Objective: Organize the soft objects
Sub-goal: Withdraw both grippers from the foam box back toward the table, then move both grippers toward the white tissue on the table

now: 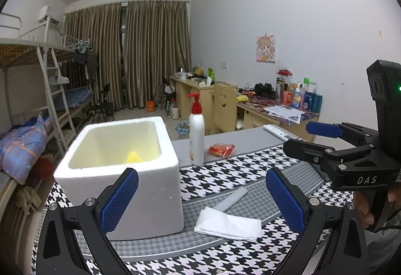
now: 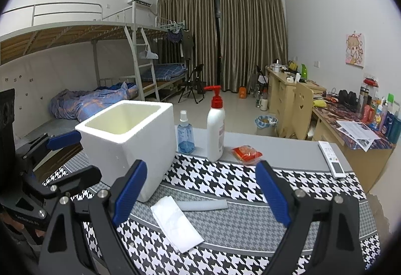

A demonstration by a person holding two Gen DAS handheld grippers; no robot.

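The folded white cloth (image 2: 176, 223) lies flat on the checked table mat (image 2: 225, 179), in the lower middle of the right wrist view, just in front of the white foam box (image 2: 125, 147). It looks thin, light and very soft, so I think it will bend and hang down when lifted. A good place to take hold is probably one short edge or a corner, pinching all layers together; a grip in the middle may only push it flat on the mat.

Just beside the cloth, behind it, lies a grey roll (image 2: 203, 205). It seems a little stiffer and may roll away if it is pushed from the side. Something yellow (image 1: 134, 157) already sits at the bottom of the box, so the box is likely the place for the soft things.

The right gripper (image 2: 200, 193) stands wide, with nothing between its blue pads (image 2: 129, 191); the cloth and the roll show between them, lower on the table. The left gripper (image 1: 201, 199) is also spread wide and empty, close to the front wall of the box.

Farther back, in the middle of the frame, stand a white pump bottle (image 2: 216, 129) and a blue spray bottle (image 2: 185, 135), with a red packet (image 2: 246, 154) next to them. A remote control (image 2: 332, 158) lies at the right edge of the table.
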